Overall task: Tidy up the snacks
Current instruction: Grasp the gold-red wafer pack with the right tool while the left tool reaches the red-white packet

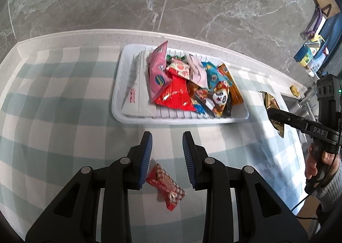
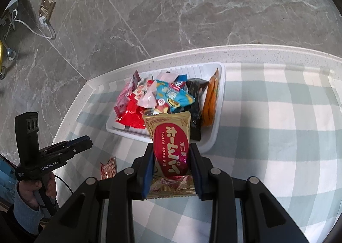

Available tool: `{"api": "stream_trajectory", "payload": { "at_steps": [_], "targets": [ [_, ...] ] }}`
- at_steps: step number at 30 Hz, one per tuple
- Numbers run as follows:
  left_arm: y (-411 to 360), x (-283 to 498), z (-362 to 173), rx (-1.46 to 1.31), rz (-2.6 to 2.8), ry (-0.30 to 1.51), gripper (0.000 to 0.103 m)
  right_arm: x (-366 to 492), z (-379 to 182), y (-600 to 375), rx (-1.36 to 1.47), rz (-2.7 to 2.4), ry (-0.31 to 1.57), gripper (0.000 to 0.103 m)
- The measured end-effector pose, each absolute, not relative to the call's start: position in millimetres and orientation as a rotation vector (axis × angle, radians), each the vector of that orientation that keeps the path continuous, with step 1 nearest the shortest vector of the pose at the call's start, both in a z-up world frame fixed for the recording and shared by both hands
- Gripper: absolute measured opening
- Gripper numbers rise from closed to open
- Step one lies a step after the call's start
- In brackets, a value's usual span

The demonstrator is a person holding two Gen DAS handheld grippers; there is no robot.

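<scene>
Pinched between the right gripper (image 2: 171,166) pads, a gold pie packet (image 2: 170,149) stood upright, apparently so it could drop into the white tray (image 1: 119,93) just ahead. Nothing lay between them (only checked cloth (image 2: 277,136)). The left gripper (image 1: 167,157) hung empty, jaws apart though narrowly, over a red wrapper (image 1: 165,185) on the cloth. Heaped snacks (image 2: 162,97) left scant room inside.

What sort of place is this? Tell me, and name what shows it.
Probably a home kitchen: a speckled white countertop under a blue-and-white checked cloth, a metal sink at its end, and grey marble-look floor tiles below.
</scene>
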State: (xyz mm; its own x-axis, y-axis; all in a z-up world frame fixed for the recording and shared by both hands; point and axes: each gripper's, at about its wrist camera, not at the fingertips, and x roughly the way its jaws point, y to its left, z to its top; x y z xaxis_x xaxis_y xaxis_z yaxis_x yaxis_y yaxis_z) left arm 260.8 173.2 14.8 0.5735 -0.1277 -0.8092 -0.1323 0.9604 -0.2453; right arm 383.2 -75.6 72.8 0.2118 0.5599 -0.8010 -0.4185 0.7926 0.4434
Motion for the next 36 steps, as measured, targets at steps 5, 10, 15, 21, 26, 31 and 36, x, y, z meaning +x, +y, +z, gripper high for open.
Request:
{"api": "stream_trajectory", "payload": {
  "at_steps": [5, 10, 15, 21, 26, 31, 36],
  "targets": [
    [177.3, 260.9, 11.4, -0.298, 0.003, 0.99, 0.028, 386.7, 75.2, -71.8, 0.136, 0.688, 1.169, 0.034],
    [171.0, 248.2, -17.4, -0.337, 0.008, 1.078, 0.028, 383.5, 69.0, -67.8, 0.116, 0.692, 1.182, 0.034],
    [163.0, 240.3, -44.6, -0.353, 0.023, 1.152, 0.028, 376.1, 58.7, -64.9, 0.099, 0.7, 1.204, 0.034],
    [160.0, 237.6, -50.9, -0.352, 0.064, 1.162, 0.028, 365.8, 46.1, -62.0, 0.09, 0.715, 1.238, 0.034],
    [164.8, 230.7, -44.8, -0.38, 0.12, 1.17, 0.028, 357.1, 40.1, -58.8, 0.081, 0.729, 1.251, 0.034],
    [166.9, 219.2, -36.6, -0.417, 0.136, 1.165, 0.028, 347.9, 34.4, -53.7, 0.074, 0.749, 1.269, 0.034],
    [165.7, 214.7, -43.3, -0.482, 0.144, 1.205, 0.028, 339.9, 27.0, -47.7, 0.071, 0.766, 1.29, 0.034]
  ]
}}
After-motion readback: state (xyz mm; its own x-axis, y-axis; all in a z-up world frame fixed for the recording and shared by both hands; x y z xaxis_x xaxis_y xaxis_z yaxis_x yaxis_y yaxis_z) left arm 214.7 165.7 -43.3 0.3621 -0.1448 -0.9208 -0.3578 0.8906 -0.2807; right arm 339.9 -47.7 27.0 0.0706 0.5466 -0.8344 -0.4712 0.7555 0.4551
